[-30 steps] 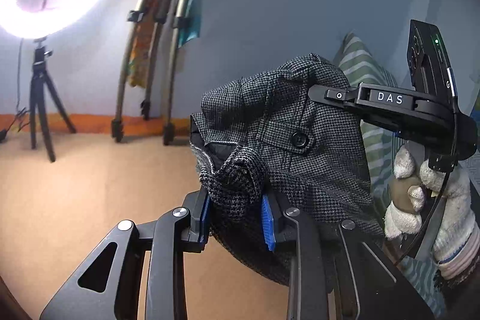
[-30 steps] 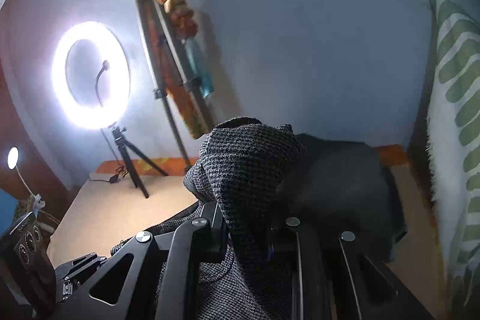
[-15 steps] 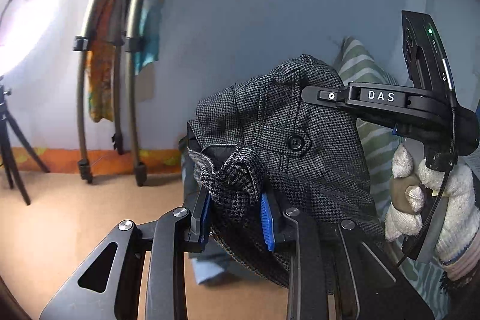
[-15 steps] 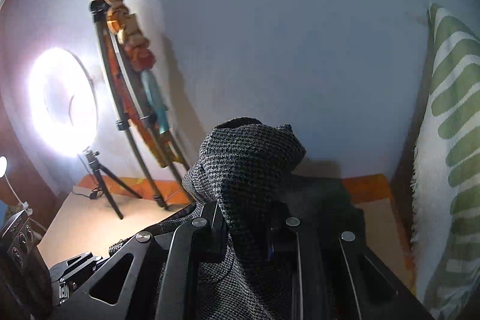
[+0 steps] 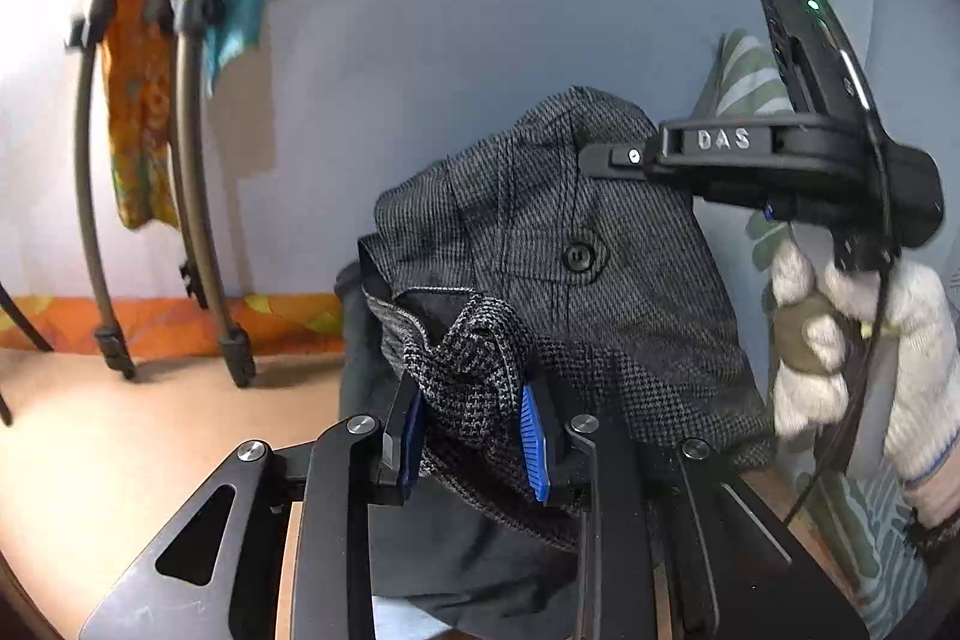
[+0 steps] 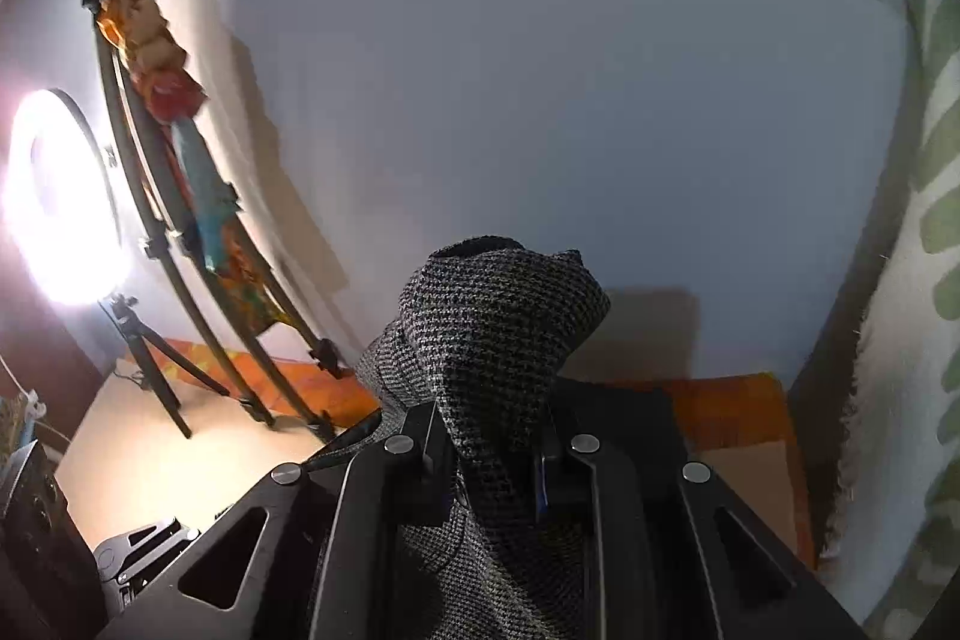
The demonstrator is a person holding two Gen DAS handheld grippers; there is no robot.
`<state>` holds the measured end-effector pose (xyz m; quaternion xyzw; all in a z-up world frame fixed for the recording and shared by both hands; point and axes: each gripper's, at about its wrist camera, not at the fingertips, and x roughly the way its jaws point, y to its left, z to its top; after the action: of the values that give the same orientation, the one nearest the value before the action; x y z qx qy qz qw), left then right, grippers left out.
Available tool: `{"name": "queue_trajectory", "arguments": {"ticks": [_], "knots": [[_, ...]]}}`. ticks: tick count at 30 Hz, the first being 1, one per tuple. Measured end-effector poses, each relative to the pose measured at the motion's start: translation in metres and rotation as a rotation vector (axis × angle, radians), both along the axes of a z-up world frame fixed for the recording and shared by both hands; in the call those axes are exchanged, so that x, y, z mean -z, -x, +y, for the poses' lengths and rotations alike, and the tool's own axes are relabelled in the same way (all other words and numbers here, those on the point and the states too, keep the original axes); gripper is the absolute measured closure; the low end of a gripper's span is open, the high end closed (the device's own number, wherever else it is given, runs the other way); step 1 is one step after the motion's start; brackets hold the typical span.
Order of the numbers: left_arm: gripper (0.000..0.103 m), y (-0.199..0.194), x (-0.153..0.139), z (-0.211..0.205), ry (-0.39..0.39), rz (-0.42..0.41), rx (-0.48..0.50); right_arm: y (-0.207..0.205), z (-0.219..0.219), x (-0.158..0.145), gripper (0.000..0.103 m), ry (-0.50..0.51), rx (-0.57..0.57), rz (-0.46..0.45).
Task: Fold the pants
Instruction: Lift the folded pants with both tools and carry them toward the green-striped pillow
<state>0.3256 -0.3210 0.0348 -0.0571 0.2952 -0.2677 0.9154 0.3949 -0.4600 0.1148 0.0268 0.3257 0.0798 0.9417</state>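
The pants (image 5: 552, 280) are grey houndstooth with a black button and hang bunched in the air between both grippers. My left gripper (image 5: 474, 436) is shut on a fold of the waistband, blue pads pressing the cloth. My right gripper (image 6: 489, 460) is shut on another bunch of the same pants (image 6: 498, 334), which rises above its fingers. In the left wrist view the right gripper's black body marked DAS (image 5: 780, 148) sits at upper right, held by a white-gloved hand (image 5: 864, 340). The pants' lower part hangs out of sight.
A tan table surface (image 5: 120, 460) lies below. Curved dark poles with orange and teal cloths (image 5: 150, 112) lean on the blue-grey wall. A ring light on a tripod (image 6: 66, 196) glows at left. A green-striped white cushion (image 6: 900, 340) stands at right.
Both grippers have swung to the right with the pants held: the ring light slid out of the left view and toward the left edge of the right view. Both grips are unchanged.
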Motion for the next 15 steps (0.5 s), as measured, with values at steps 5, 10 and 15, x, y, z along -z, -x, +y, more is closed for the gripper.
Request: {"name": "queue_trajectory", "arguments": {"ticks": [5,10,15], "knots": [[0.078,0.002,0.020,-0.006,-0.054,0.024,0.020,-0.023,-0.019,0.021,0.086,0.007,0.004,0.035],[0.078,0.000,0.027,-0.003,-0.071,0.054,0.039,-0.037,-0.039,0.043,0.085,-0.033,0.033,0.073],[0.071,0.001,0.033,0.004,-0.049,0.112,0.045,-0.049,-0.059,0.059,0.058,-0.049,0.130,0.136]]}}
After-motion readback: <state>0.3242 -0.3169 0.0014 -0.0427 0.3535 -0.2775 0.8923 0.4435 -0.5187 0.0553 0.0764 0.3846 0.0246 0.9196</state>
